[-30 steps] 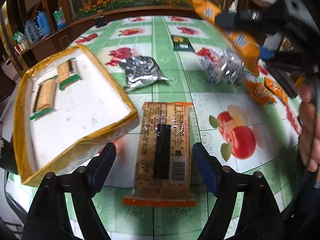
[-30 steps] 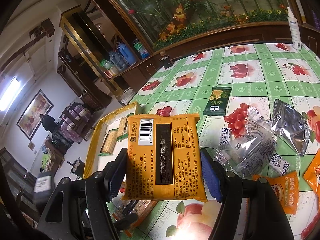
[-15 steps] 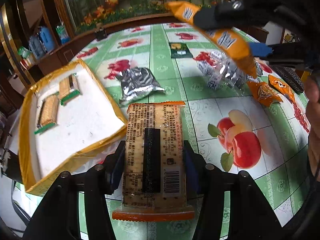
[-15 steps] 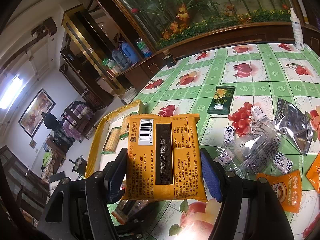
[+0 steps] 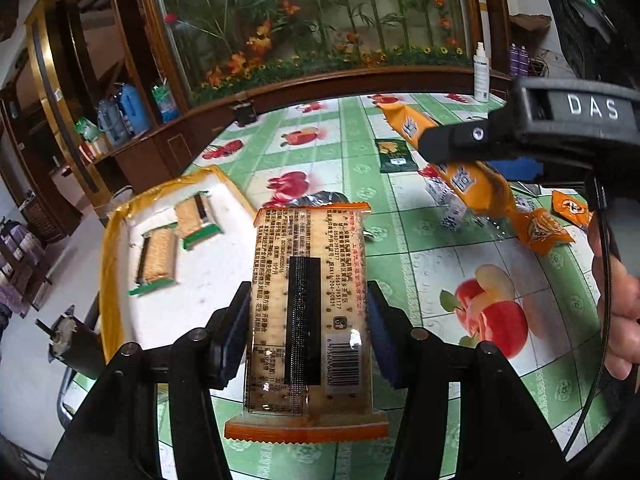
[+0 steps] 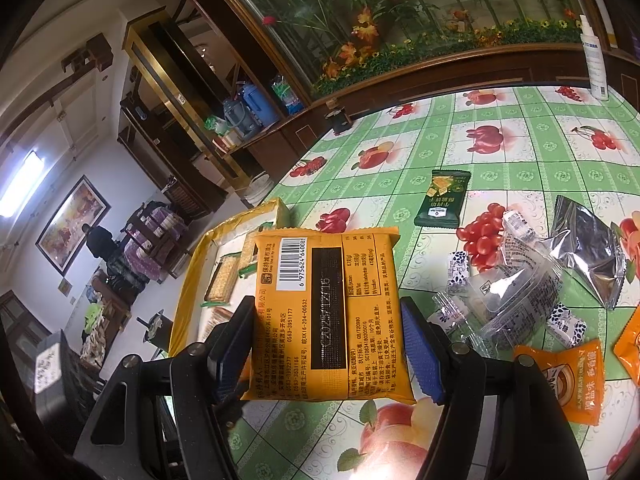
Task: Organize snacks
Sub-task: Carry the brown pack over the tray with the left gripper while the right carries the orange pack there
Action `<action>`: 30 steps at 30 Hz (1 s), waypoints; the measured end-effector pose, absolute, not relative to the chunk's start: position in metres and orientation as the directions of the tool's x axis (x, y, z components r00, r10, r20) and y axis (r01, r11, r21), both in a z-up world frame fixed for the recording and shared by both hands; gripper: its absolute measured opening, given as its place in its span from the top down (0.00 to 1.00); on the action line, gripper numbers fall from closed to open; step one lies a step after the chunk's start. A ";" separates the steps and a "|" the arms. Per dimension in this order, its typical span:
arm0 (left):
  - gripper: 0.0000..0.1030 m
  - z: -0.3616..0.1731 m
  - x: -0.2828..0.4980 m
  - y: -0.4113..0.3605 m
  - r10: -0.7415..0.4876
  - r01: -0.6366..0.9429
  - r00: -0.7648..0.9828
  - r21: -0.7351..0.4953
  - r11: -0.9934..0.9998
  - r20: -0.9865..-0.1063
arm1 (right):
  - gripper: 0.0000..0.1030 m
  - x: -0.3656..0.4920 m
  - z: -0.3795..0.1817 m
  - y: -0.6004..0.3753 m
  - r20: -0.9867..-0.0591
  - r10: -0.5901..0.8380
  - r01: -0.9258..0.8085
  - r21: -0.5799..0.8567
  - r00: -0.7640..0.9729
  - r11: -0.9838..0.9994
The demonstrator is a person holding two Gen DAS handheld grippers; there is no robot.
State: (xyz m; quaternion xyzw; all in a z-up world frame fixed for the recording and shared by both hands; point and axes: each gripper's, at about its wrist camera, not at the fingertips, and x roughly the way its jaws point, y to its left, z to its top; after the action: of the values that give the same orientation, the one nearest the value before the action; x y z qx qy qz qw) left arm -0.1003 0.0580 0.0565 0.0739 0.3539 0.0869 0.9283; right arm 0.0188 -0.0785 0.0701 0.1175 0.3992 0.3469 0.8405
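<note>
My left gripper is shut on a long clear cracker pack with orange ends and holds it above the table, beside the yellow-rimmed white tray. Two cracker packs lie in the tray. My right gripper is shut on an orange snack pack with a barcode, held in the air. That pack and the right gripper's body show at the upper right of the left wrist view. The tray shows behind the orange pack.
On the green fruit-print tablecloth lie a dark green packet, a silver bag, clear wrapped sweets and small orange packets. A spray bottle stands at the far edge. Shelves stand to the left.
My left gripper closed on the cracker pack and lifted it off the table. My right gripper keeps the orange pack held up, nearly still.
</note>
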 end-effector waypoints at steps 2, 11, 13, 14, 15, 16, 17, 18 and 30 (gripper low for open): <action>0.49 0.057 -0.099 0.061 0.221 -0.119 0.737 0.200 0.973 -0.639 | 0.31 0.019 0.069 -0.078 -0.591 0.677 -0.491 0.473 0.438 0.731; 0.49 0.060 -0.101 0.072 0.248 -0.152 0.740 0.205 0.967 -0.625 | 0.31 0.017 0.066 -0.069 -0.604 0.673 -0.502 0.460 0.427 0.732; 0.49 0.060 -0.102 0.075 0.251 -0.156 0.741 0.204 0.966 -0.623 | 0.31 0.017 0.065 -0.067 -0.609 0.672 -0.504 0.459 0.422 0.732; 0.49 0.060 -0.102 0.076 0.253 -0.159 0.741 0.203 0.966 -0.623 | 0.31 0.016 0.065 -0.066 -0.611 0.671 -0.506 0.457 0.419 0.732; 0.49 0.060 -0.103 0.078 0.255 -0.163 0.741 0.201 0.966 -0.621 | 0.31 0.015 0.064 -0.064 -0.614 0.671 -0.508 0.455 0.416 0.731; 0.49 0.060 -0.103 0.079 0.256 -0.166 0.741 0.201 0.966 -0.621 | 0.31 0.015 0.064 -0.062 -0.616 0.671 -0.511 0.454 0.413 0.730; 0.49 0.061 -0.103 0.080 0.258 -0.168 0.742 0.200 0.965 -0.619 | 0.31 0.014 0.063 -0.061 -0.618 0.671 -0.512 0.453 0.409 0.729; 0.49 0.061 -0.103 0.081 0.260 -0.173 0.743 0.199 0.965 -0.617 | 0.31 0.014 0.063 -0.059 -0.620 0.672 -0.515 0.453 0.405 0.728; 0.49 0.065 -0.104 0.102 0.280 -0.216 0.743 0.178 0.960 -0.608 | 0.31 0.006 0.061 -0.032 -0.633 0.681 -0.555 0.437 0.369 0.707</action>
State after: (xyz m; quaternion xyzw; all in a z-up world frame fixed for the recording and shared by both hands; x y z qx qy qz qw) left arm -0.1042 0.1024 0.0649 0.0480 0.3330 0.1329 0.9323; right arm 0.0056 -0.0315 0.0614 0.0750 0.4180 0.3750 0.8240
